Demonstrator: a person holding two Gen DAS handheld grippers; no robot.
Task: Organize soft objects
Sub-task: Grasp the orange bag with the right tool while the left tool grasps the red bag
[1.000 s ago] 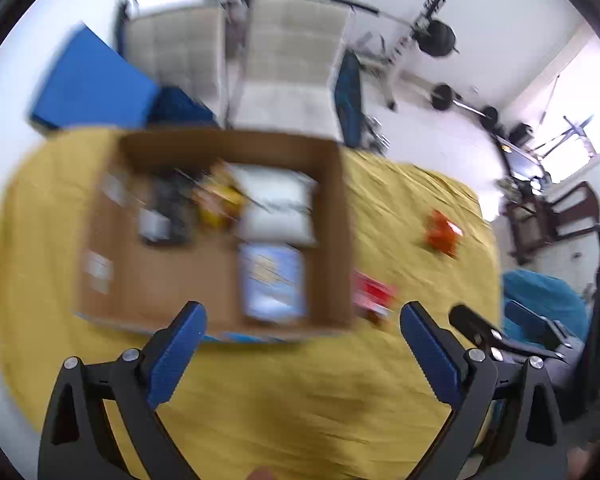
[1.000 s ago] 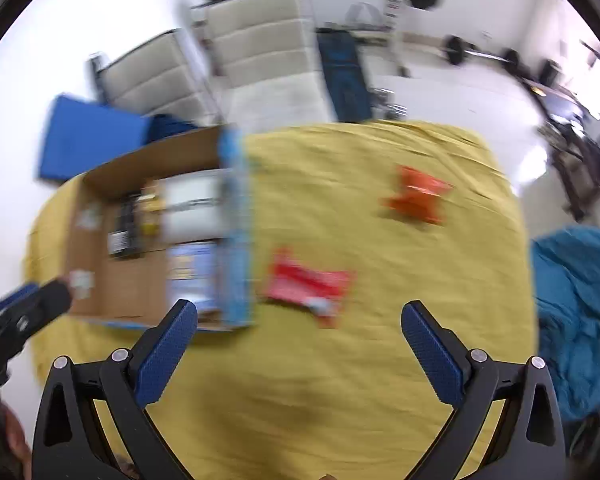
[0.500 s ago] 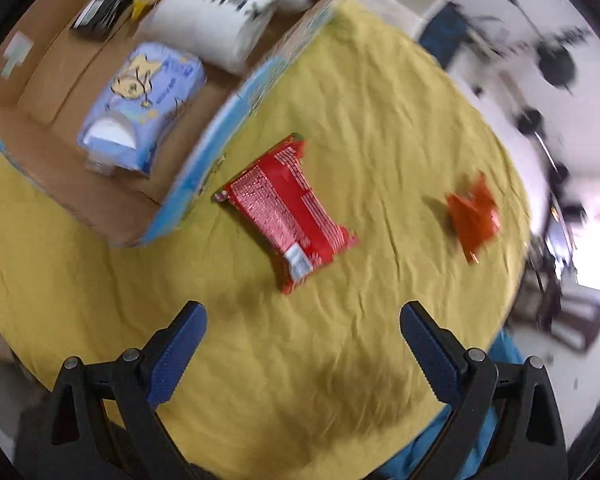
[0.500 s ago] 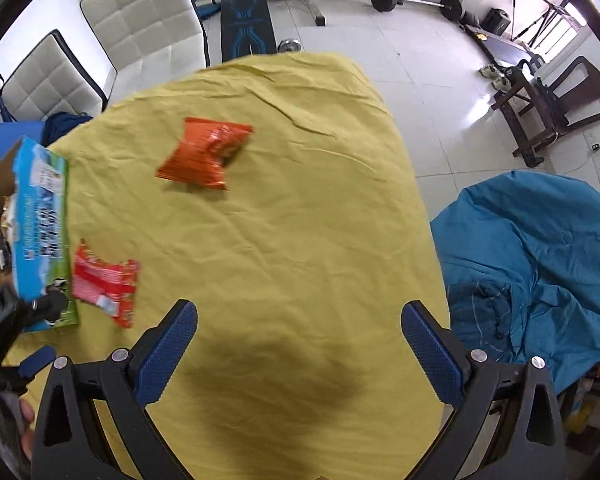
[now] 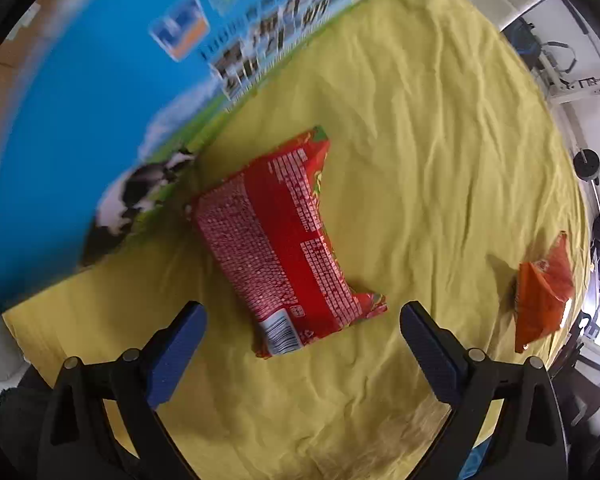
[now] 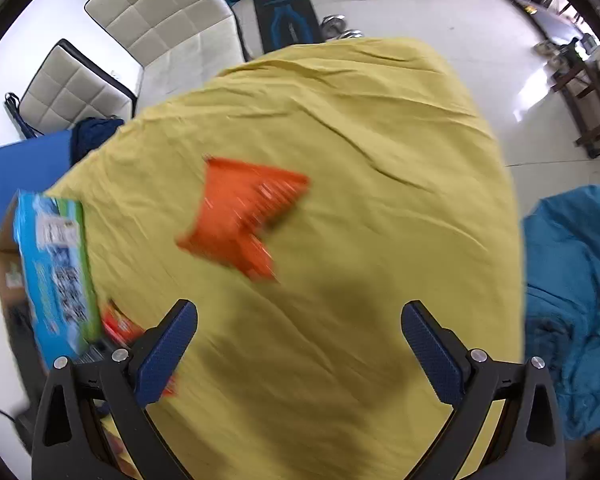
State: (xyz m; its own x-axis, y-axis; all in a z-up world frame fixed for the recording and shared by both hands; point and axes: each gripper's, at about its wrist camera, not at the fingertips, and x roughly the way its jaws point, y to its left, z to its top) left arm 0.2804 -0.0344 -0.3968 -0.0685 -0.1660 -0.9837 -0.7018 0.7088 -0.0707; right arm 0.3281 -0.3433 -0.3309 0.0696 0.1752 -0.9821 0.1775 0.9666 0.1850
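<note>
On the yellow cloth (image 5: 440,160), the left wrist view showed the red packet (image 5: 284,240) lying flat just beyond the left gripper (image 5: 302,332), its fingers spread wide and empty, beside the printed blue box wall (image 5: 80,100). The right wrist view caught only a sliver of that packet. It showed instead the blurred orange packet (image 6: 244,216) well ahead of the right gripper (image 6: 300,336), likewise spread and empty, plus white chairs (image 6: 168,28) beyond.
</note>
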